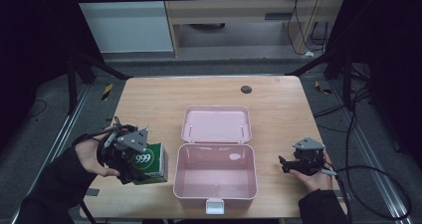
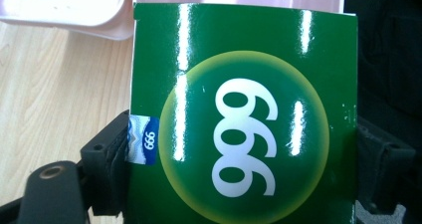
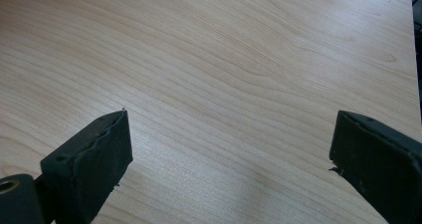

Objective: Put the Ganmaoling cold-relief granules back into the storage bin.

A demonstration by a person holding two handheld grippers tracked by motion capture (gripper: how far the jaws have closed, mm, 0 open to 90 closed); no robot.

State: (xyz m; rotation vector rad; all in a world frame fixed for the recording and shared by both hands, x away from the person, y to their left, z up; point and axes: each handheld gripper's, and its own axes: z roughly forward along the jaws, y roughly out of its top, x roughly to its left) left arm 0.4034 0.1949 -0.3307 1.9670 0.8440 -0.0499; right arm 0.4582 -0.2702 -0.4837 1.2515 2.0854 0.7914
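Observation:
A green box marked 999 (image 1: 149, 163) is held at the table's left front, just left of the open pink case (image 1: 215, 190). My left gripper (image 1: 130, 154) is shut on the green box (image 2: 244, 119), its black jaws pressing both sides. The case's lid (image 1: 216, 125) lies flat behind its tray, whose inside looks bare. My right gripper (image 1: 291, 165) rests low over the wood to the right of the case, jaws wide apart with bare table (image 3: 229, 84) between them.
The pink case's rim (image 2: 74, 15) lies just beyond the green box. A small dark round mark (image 1: 246, 89) sits near the table's far edge. Cables trail off the right side of the table (image 1: 368, 179).

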